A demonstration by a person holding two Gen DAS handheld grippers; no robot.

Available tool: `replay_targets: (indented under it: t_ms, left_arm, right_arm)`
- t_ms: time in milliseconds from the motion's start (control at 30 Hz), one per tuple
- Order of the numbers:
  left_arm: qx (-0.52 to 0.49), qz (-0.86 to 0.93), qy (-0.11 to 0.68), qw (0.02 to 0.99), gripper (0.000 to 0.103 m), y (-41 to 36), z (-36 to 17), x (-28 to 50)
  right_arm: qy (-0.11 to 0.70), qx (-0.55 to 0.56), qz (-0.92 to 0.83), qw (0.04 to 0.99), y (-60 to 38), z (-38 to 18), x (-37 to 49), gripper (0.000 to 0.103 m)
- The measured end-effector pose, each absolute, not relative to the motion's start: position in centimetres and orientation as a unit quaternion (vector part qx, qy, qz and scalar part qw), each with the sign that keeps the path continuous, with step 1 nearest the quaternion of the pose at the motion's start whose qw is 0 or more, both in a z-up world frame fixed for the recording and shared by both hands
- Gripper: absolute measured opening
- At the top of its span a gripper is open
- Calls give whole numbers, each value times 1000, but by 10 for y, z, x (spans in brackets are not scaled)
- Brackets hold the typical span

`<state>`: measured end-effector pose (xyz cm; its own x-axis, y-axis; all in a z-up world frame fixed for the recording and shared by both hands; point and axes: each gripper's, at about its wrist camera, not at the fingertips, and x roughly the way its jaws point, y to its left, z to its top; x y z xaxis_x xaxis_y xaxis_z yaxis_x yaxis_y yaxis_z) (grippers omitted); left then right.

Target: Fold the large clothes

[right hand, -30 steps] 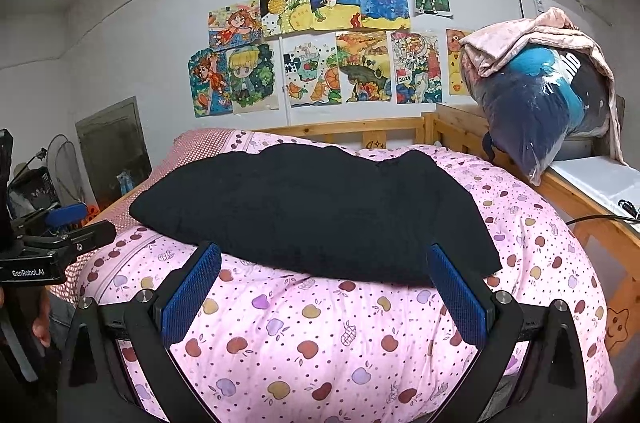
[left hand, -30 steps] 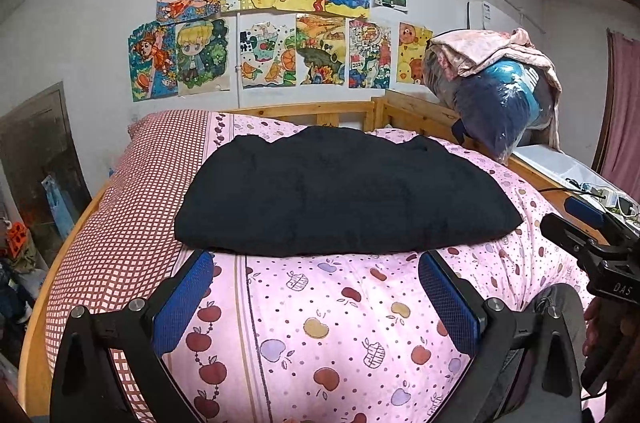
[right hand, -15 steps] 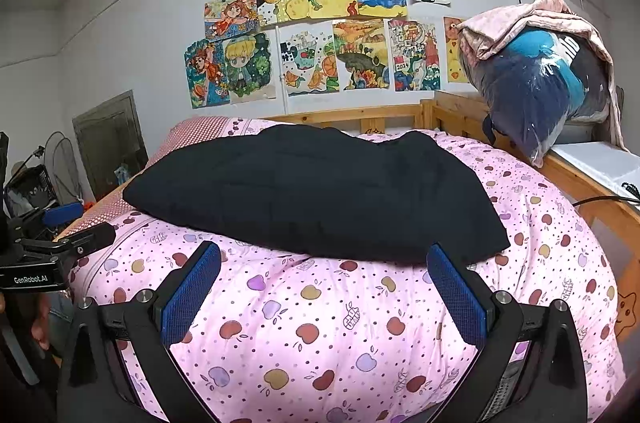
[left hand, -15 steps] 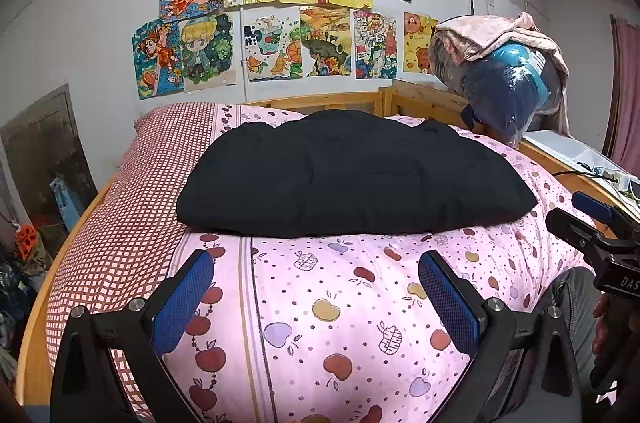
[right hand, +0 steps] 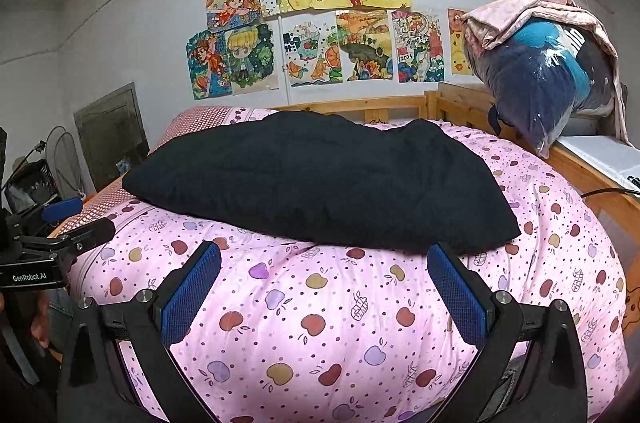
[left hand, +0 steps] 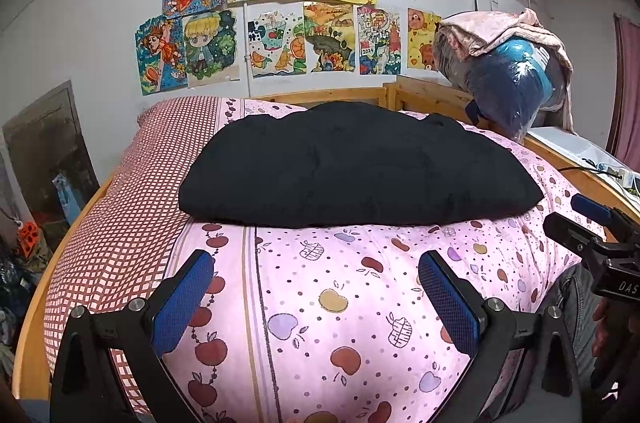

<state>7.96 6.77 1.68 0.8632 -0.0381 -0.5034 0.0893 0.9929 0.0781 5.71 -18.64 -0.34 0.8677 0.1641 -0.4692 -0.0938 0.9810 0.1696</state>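
Note:
A large black garment (left hand: 356, 167) (right hand: 320, 183) lies folded into a thick rectangle on the pink fruit-print quilt (left hand: 360, 295) (right hand: 320, 323). My left gripper (left hand: 316, 283) hovers open over the quilt, short of the garment's near edge, blue pads wide apart and holding nothing. The right gripper (right hand: 324, 277) is open too, its right pad almost level with the garment's near right corner. Each gripper shows in the other's view: the right one (left hand: 592, 235) at the right edge, the left one (right hand: 52, 235) at the left edge.
A wooden bed frame (left hand: 428, 95) edges the bed, with a red checked pillow (left hand: 120, 207) on the left. A plastic-wrapped bundle of bedding (right hand: 548, 71) sits at the back right. Drawings (left hand: 288, 19) cover the wall. A cable (right hand: 608, 191) runs along the right rail.
Both grippers have drawn back and tilted slightly, so the black garment sits a little higher in both views. Both stay open; the garment has not moved.

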Motion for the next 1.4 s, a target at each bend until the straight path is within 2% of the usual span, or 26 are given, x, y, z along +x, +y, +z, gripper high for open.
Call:
replay_targets:
  t_ms: [633,1400]
  left_arm:
    - [49,-43,201,977,103,64,16,63]
    - [54,-42,198,978,103,60,15,62]
  right_arm:
    - [180,76,49,979,-186,-12,37,101]
    - [180,79,53,979,-190,-13,35,101]
